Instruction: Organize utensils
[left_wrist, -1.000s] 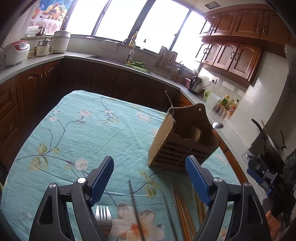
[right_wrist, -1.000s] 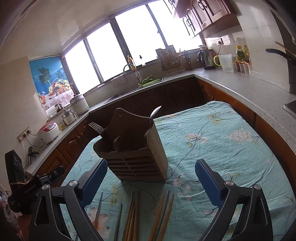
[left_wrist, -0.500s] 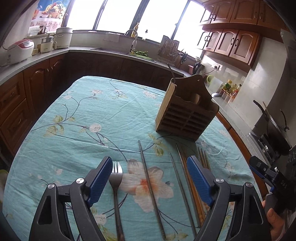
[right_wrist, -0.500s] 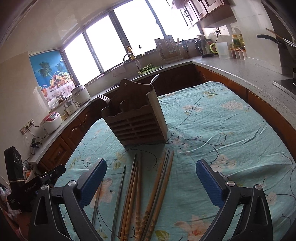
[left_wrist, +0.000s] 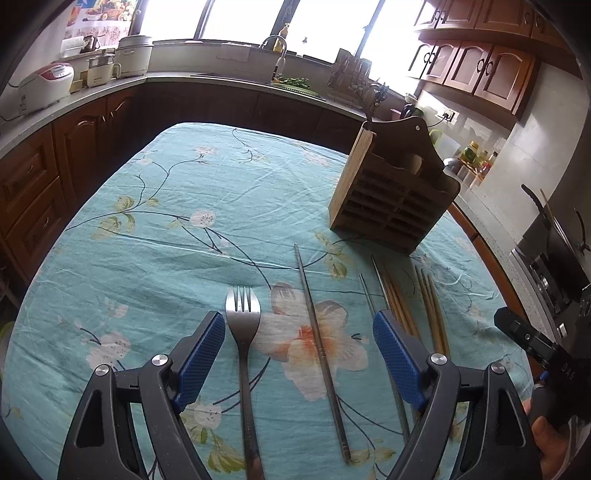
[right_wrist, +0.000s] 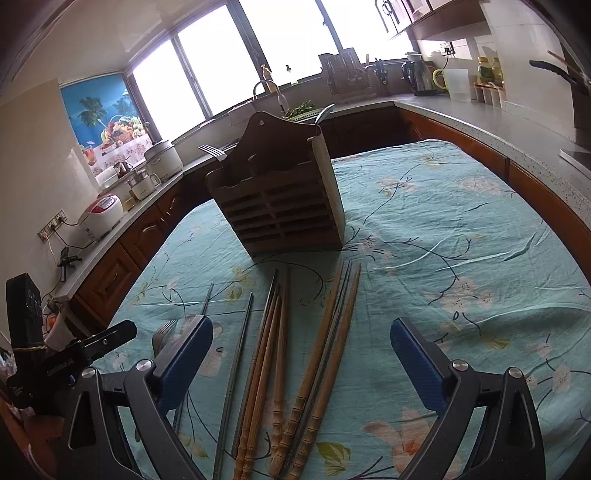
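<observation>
A wooden utensil holder (left_wrist: 391, 192) (right_wrist: 280, 195) stands on the floral teal tablecloth; a fork (right_wrist: 211, 149) and a spoon (right_wrist: 325, 111) stick out of it. A metal fork (left_wrist: 243, 332) and a metal chopstick (left_wrist: 317, 339) lie between the fingers of my open, empty left gripper (left_wrist: 299, 350). Several wooden chopsticks (right_wrist: 295, 354) and metal chopsticks (right_wrist: 236, 365) lie on the cloth in front of my open, empty right gripper (right_wrist: 301, 354). The wooden chopsticks also show in the left wrist view (left_wrist: 428, 306).
The table (left_wrist: 177, 206) is ringed by dark wood kitchen counters (left_wrist: 92, 96) with rice cookers (left_wrist: 44, 83), a sink and a kettle (right_wrist: 417, 75). The right gripper's body shows at the right edge of the left wrist view (left_wrist: 546, 354).
Both grippers have drawn back from the holder and tilted down. The fork and chopsticks on the cloth have come fully into view. Both grippers stay open.
</observation>
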